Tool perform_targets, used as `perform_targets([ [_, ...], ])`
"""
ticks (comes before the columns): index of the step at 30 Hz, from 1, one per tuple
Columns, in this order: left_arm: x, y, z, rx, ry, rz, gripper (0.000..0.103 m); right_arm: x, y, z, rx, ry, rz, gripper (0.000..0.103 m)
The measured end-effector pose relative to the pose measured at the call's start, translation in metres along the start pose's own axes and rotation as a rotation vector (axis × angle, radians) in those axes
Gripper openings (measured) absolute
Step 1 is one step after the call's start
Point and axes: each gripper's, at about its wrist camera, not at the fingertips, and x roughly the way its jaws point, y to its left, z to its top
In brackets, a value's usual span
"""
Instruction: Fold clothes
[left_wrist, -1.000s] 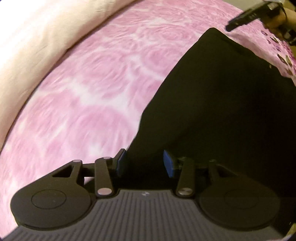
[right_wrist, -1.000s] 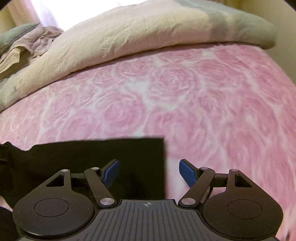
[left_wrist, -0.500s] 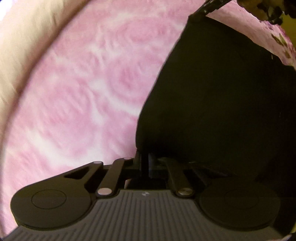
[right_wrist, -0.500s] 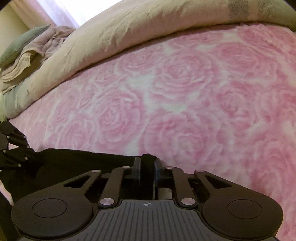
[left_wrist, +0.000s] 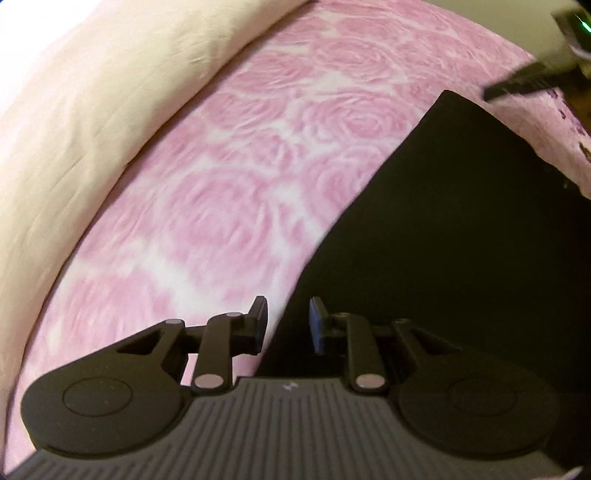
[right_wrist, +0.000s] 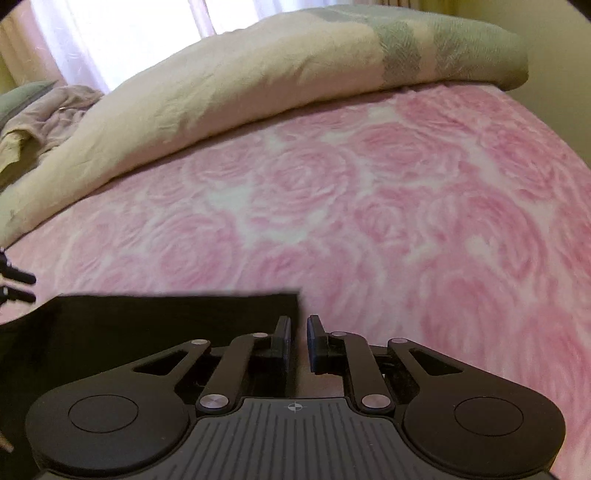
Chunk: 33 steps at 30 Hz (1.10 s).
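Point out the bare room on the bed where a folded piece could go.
Bare pink rose blanket lies between the black garment and the cream duvet, and to the right of the garment's corner. It is crowded by the rumpled clothes at far left and where both tools work at the garment's near edge.

Black garment (left_wrist: 461, 229); pink rose-patterned bedspread (right_wrist: 332, 206); cream duvet (right_wrist: 229, 81) with grey-green bands.

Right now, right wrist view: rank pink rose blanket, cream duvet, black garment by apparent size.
1. pink rose blanket
2. cream duvet
3. black garment, though it's nearest and partly hidden by the gripper, so its rank is unsure.
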Motion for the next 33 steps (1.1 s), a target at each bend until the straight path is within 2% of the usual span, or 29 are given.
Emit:
perform_targets([
  [4,-0.021,-0.033,-0.052,-0.044,0.073,-0.064,0.024,-0.034,0.037,-0.043,0.026,0.032,0.054,0.013],
  [7,-0.015,-0.066,-0.097,-0.069,0.17,-0.093,0.024,-0.045,0.062,-0.091,0.096,0.121,0.093,0.013],
  [10,-0.011,-0.091,-0.136,-0.067,0.258,-0.075,0.024,-0.049,0.074,-0.134,0.144,0.207,0.052,0.013],
  [12,-0.024,-0.101,-0.151,-0.072,0.253,-0.046,0.024,-0.062,0.076,-0.142,0.157,0.21,0.031,0.013],
  [17,-0.067,-0.122,-0.176,-0.155,0.199,-0.027,0.029,-0.091,0.088,-0.147,0.1,0.192,-0.039,0.013],
  [18,-0.074,-0.129,-0.179,-0.152,0.185,-0.029,0.03,-0.094,0.089,-0.147,0.098,0.193,-0.048,0.018],
  [19,-0.079,-0.136,-0.181,-0.144,0.168,-0.032,0.03,-0.097,0.09,-0.147,0.095,0.194,-0.057,0.053],
  [20,-0.082,-0.144,-0.182,-0.128,0.151,-0.033,0.03,-0.099,0.091,-0.146,0.083,0.187,-0.066,0.075],
  [21,-0.084,-0.152,-0.183,-0.112,0.133,-0.037,0.03,-0.1,0.091,-0.146,0.062,0.172,-0.075,0.085],
  [25,-0.075,-0.18,-0.161,-0.023,0.044,-0.098,0.031,-0.096,0.085,-0.141,-0.014,0.174,-0.088,0.085],
  [29,-0.06,-0.197,-0.12,0.079,-0.025,-0.142,0.031,-0.088,0.062,-0.136,0.009,0.184,-0.061,0.085],
  [30,-0.057,-0.201,-0.109,0.105,-0.042,-0.153,0.032,-0.086,0.057,-0.135,0.015,0.186,-0.054,0.082],
  [31,-0.053,-0.205,-0.099,0.131,-0.059,-0.164,0.033,-0.083,0.05,-0.134,0.025,0.193,-0.042,0.072],
  [33,-0.046,-0.213,-0.078,0.182,-0.094,-0.186,0.035,-0.076,0.038,-0.132,0.048,0.217,-0.017,0.069],
])
